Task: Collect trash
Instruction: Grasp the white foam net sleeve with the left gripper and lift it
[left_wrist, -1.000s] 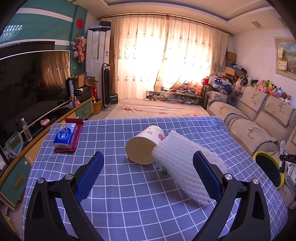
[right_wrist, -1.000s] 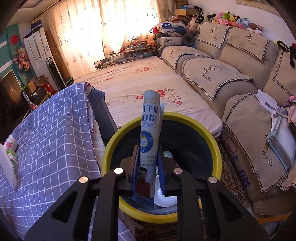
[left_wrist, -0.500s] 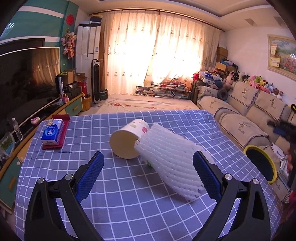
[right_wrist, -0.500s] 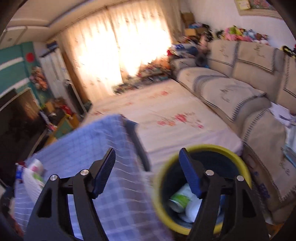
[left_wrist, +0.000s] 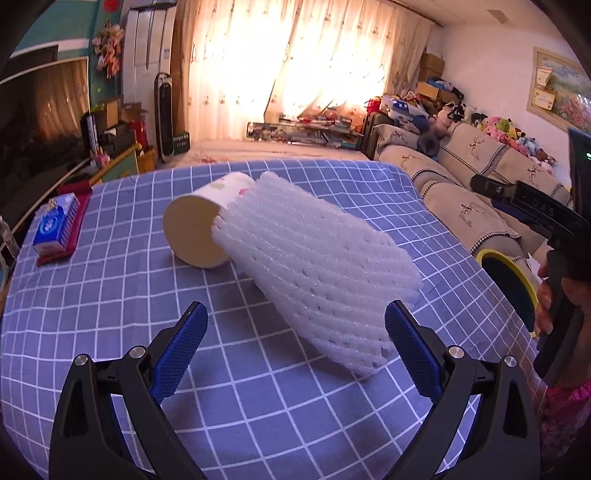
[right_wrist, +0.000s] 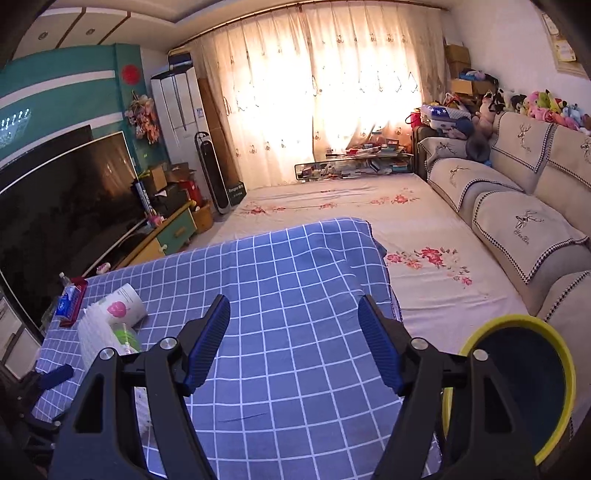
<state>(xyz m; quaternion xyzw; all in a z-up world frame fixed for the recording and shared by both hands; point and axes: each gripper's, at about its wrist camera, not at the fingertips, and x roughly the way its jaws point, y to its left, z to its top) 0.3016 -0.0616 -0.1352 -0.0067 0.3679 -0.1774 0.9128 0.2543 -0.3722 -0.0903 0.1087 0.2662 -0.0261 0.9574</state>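
One foam sleeve (left_wrist: 317, 273), one paper cup (left_wrist: 207, 221) — one bin (right_wrist: 517, 384)

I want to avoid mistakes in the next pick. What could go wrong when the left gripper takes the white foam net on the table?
1. The foam net leans against the paper cup, so a grab may roll the cup across the tablecloth.
2. The net is soft and wide; the open left gripper may pinch only its edge and lose it.
3. The yellow-rimmed bin stands off the table's far side, so the carry is long.
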